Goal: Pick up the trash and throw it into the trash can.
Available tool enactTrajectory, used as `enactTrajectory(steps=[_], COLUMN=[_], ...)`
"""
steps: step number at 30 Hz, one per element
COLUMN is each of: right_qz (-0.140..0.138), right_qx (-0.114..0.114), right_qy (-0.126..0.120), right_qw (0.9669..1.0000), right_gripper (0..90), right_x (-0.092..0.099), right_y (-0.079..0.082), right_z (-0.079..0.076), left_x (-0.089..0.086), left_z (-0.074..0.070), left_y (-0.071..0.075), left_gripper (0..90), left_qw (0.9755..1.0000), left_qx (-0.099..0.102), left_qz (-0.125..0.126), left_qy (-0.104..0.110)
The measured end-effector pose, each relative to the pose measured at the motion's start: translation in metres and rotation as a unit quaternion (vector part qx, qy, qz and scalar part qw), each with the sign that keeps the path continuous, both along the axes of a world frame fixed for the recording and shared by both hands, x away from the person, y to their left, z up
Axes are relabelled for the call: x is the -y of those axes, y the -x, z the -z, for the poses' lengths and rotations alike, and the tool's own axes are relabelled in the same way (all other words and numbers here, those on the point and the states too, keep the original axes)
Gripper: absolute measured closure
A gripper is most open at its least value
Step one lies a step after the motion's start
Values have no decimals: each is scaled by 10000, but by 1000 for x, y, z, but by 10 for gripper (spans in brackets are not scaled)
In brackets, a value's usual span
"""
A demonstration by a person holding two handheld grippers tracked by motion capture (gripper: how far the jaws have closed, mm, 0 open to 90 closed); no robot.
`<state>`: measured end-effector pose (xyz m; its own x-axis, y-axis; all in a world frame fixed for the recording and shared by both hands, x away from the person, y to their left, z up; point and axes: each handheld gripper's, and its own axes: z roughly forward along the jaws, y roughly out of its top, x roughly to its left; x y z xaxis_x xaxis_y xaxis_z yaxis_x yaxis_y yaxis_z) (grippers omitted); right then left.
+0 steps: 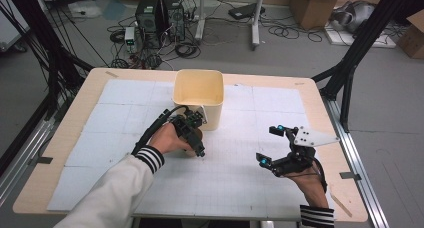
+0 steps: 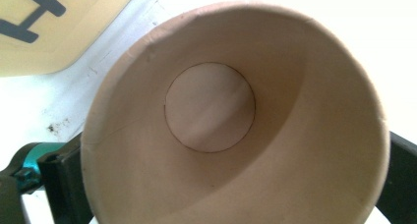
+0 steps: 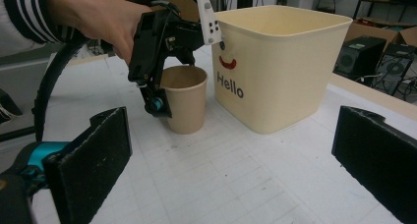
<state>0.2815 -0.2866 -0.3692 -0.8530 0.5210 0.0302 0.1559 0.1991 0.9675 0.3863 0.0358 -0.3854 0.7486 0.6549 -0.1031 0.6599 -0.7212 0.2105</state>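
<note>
A brown paper cup (image 3: 186,103) stands upright on the white gridded mat, just in front of a cream bin (image 3: 282,67) marked "Hello". My left gripper (image 1: 194,140) comes down over the cup with one jaw on each side of it, shut on it. In the left gripper view I look straight into the empty cup (image 2: 211,108), with a black jaw pressed against each side of its wall. My right gripper (image 1: 267,144) hovers open at the right of the mat, a good way from the cup, with nothing between its jaws (image 3: 236,155).
The cream bin (image 1: 197,74) sits at the back middle of the table (image 1: 60,138) and looks empty. White gridded mat (image 1: 235,178) covers most of the tabletop. Cables, computer towers and boxes lie on the floor beyond.
</note>
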Motion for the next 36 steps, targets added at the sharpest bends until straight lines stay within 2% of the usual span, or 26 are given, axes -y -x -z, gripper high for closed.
enactTrajectory(steps=[6,13,21,27,36], right_qz=[3,5,7,8,2], right_qx=[21,-1,-10,11,-4], right_qy=[9,-5,-4,-15,-3], right_qw=[10000,10000,10000,10000,10000], right_gripper=[4,4,4,4,4], right_x=[0,0,0,1,0], right_y=[0,0,0,0,0], right_z=[0,0,0,0,0], left_x=[0,1,0,0,-1], left_z=[1,1,1,1,-1], left_y=[0,0,-1,0,0], left_gripper=[27,108,215,236,280], left_qw=[10000,10000,10000,10000,10000], left_qx=[-7,-6,-7,-36,47], left_qz=[27,-27,32,-34,-43], left_qy=[3,38,36,33,-26])
